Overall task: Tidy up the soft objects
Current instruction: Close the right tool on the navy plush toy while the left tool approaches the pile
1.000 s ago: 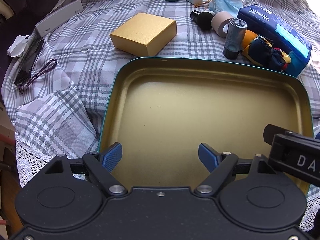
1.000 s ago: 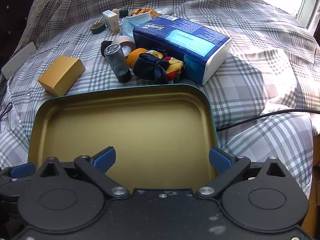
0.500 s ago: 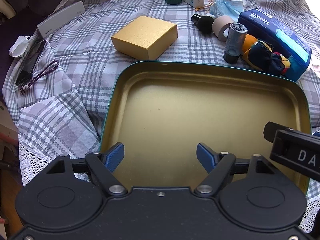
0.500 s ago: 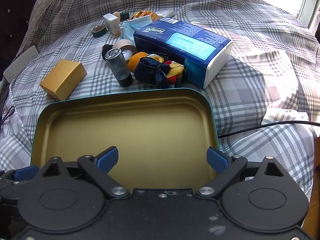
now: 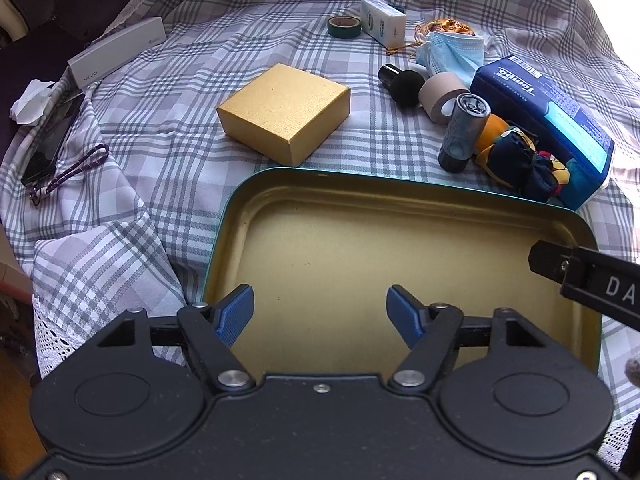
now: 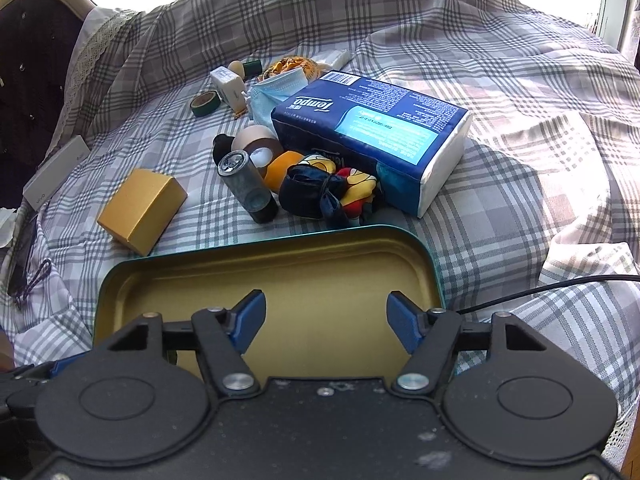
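An empty gold tin tray [image 5: 400, 200] [image 6: 224, 258] with a teal rim lies on the plaid cloth in front of both grippers. My left gripper [image 5: 320, 312] is open and empty over its near edge. My right gripper [image 6: 326, 320] is open and empty over the tray's near right part. Beyond the tray lie a dark-blue, yellow and red knotted cloth [image 5: 520, 164] [image 6: 324, 192], a blue tissue pack [image 5: 552, 120] [image 6: 372, 124] and a light-blue face mask [image 5: 452, 54] [image 6: 276, 90].
A gold box [image 5: 284, 112] [image 6: 140, 208], a grey cylinder [image 5: 462, 136] [image 6: 246, 184], tape rolls [image 5: 442, 96], a black sponge applicator [image 5: 404, 84], a small white box [image 5: 382, 20], a phone with strap [image 5: 48, 144] and a black cable [image 6: 540, 288] lie around.
Both grippers have drawn back and risen, so the tray looks smaller and more of the cloth shows. The right gripper's jaws have narrowed somewhat but stay open.
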`<control>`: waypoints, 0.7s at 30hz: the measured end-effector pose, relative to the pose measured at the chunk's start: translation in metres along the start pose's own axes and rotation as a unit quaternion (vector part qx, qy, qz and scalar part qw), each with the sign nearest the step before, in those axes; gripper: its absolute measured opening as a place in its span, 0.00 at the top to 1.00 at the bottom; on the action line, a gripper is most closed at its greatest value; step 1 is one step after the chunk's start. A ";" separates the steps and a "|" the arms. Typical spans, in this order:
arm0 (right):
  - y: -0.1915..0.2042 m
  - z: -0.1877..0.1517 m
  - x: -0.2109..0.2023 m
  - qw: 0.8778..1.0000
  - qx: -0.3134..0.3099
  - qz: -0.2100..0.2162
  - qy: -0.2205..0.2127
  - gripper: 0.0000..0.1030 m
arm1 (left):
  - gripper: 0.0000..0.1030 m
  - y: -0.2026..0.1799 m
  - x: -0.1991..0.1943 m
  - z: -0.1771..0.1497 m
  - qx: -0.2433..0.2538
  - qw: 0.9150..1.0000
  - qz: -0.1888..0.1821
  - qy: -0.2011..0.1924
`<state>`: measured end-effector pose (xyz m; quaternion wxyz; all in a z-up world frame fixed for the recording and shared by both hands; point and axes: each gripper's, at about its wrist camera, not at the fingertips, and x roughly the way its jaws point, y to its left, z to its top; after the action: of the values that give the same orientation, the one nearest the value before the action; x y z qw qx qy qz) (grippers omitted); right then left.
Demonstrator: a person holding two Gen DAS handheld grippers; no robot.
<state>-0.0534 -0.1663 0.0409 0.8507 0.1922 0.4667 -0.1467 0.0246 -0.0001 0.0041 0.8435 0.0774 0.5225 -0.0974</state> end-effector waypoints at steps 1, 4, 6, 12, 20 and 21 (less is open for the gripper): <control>0.001 0.002 0.001 1.000 -0.001 0.002 0.002 0.41 | 0.33 -0.002 0.001 0.001 0.005 1.000 0.002 -0.001; 0.002 0.007 0.004 1.000 -0.006 0.001 -0.004 0.42 | 0.33 -0.003 0.004 0.004 0.009 1.000 -0.006 0.003; 0.003 0.011 0.004 1.000 -0.010 0.004 -0.010 0.44 | 0.34 -0.003 0.005 0.007 0.007 1.000 -0.008 0.005; 0.005 0.029 0.014 1.000 -0.006 0.005 -0.027 0.44 | 0.33 -0.002 0.009 0.021 -0.004 1.000 -0.006 0.000; 0.007 0.050 0.042 0.999 -0.009 -0.013 -0.030 0.46 | 0.33 0.002 0.019 0.034 -0.012 1.000 -0.012 0.002; 0.007 0.051 0.045 0.999 -0.011 -0.013 -0.029 0.49 | 0.33 0.003 0.020 0.035 -0.013 1.000 -0.013 0.003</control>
<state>0.0109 -0.1868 0.0293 0.8638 0.1727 0.4462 -0.1578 0.0647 -0.0075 0.0016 0.8415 0.0599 0.5272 -0.1015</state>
